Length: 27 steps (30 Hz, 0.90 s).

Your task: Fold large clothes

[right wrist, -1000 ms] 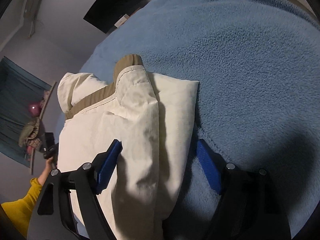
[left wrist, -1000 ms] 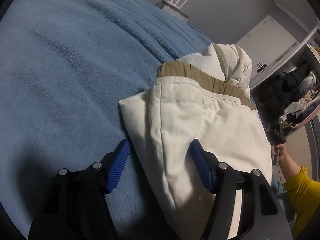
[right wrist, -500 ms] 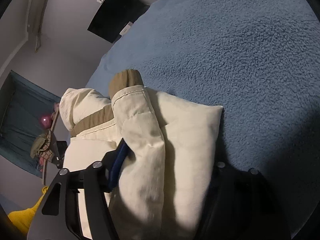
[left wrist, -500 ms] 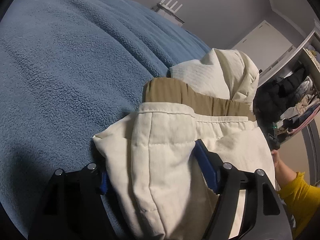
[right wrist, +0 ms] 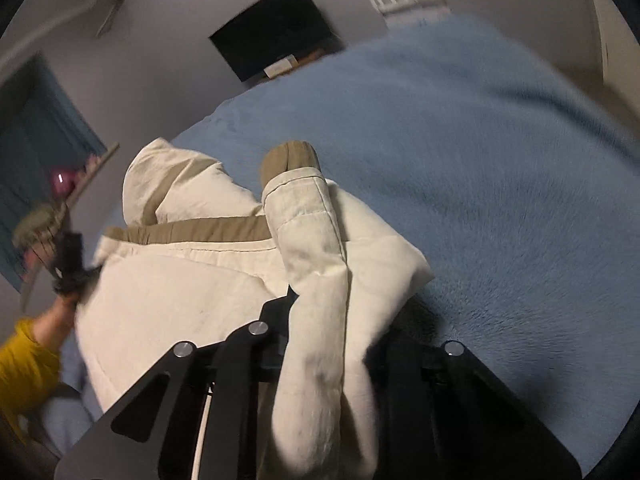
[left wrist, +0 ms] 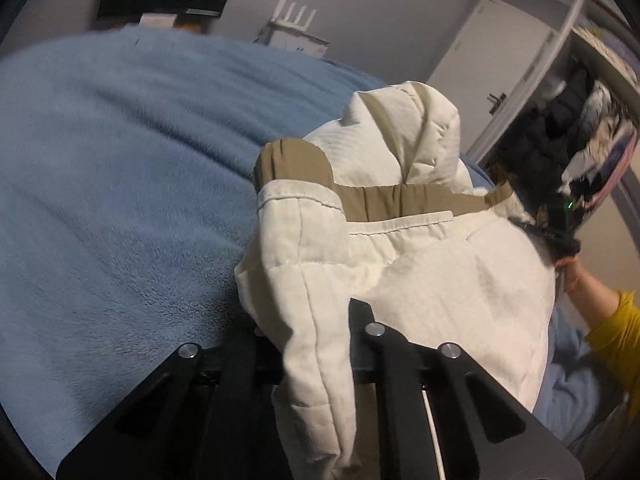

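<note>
Jacket (left wrist: 432, 280): cream quilted fabric with tan trim at cuff and band, folded into a thick bundle with the hood bunched at the top; fills the centre and lower right of the left wrist view, centre-left of the right wrist view, lying on the blue fleece blanket (left wrist: 112, 200).
Sleeve (right wrist: 316, 264): cream, tan cuff at its end, draped over the bundle's edge.
Left gripper (left wrist: 308, 320): fingers pinched in on a sleeve fold at lower centre; pads hidden by cloth.
Right gripper (right wrist: 332, 316): fingers closed around the sleeve and bundle edge, lower centre.
Background: dark screen (right wrist: 276, 44) on the wall, upper centre.
</note>
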Tool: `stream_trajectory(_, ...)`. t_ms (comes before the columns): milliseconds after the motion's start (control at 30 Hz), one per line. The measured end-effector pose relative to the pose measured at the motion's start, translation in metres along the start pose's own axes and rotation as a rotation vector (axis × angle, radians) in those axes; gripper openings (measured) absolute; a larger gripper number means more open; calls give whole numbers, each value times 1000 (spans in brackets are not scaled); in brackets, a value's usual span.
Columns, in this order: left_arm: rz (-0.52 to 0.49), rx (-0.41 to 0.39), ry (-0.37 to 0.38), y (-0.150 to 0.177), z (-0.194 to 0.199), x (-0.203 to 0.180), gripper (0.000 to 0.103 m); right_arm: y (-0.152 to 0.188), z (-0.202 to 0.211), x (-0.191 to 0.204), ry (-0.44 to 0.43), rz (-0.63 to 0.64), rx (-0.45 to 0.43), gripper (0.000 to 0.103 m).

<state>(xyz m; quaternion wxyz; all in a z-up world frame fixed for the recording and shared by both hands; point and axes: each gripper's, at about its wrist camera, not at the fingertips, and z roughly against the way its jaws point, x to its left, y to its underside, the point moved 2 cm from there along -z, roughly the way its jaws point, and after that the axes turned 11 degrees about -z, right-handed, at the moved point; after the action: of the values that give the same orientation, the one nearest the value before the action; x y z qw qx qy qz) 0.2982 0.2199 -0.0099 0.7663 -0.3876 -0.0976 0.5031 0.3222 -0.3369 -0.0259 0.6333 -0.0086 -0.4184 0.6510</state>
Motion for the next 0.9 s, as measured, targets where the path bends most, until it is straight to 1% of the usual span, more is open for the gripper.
stream_trajectory(33, -23, -2, -9, -2, 7, -7, 11, 2, 10, 10, 6, 35, -26, 12)
stream_trajectory(133, -64, -26, -20, -4, 28, -22, 11, 8, 33, 27, 21, 86, -82, 12)
stream_trajectory(233, -70, -73, -13, -3, 51, -35, 11, 17, 55, 39, 19, 94, -140, 11)
stream_trajectory(400, -87, -145, -4, 1, 98, -62, 11, 31, 101, 62, -12, 102, -229, 9)
stream_trajectory(533, -87, -195, 28, 4, 134, -83, 11, 42, 148, 76, -61, 109, -275, 9)
stream_trajectory(633, -90, -206, 55, 6, 152, -93, 11, 45, 175, 80, -84, 82, -254, 9)
stream_trajectory(700, -82, -204, 70, 8, 154, -95, 11, 46, 178, 77, -88, 45, -214, 9)
stream_trajectory(767, -66, -170, 75, 13, 143, -89, 11, 47, 166, 69, -82, -7, -159, 9)
stream_trajectory(833, -34, -106, 75, 19, 118, -77, 11, 52, 142, 54, -46, -46, -99, 9)
stream_trajectory(900, -6, -52, 59, 26, 96, -67, 12, 58, 122, 40, -21, -88, -63, 9)
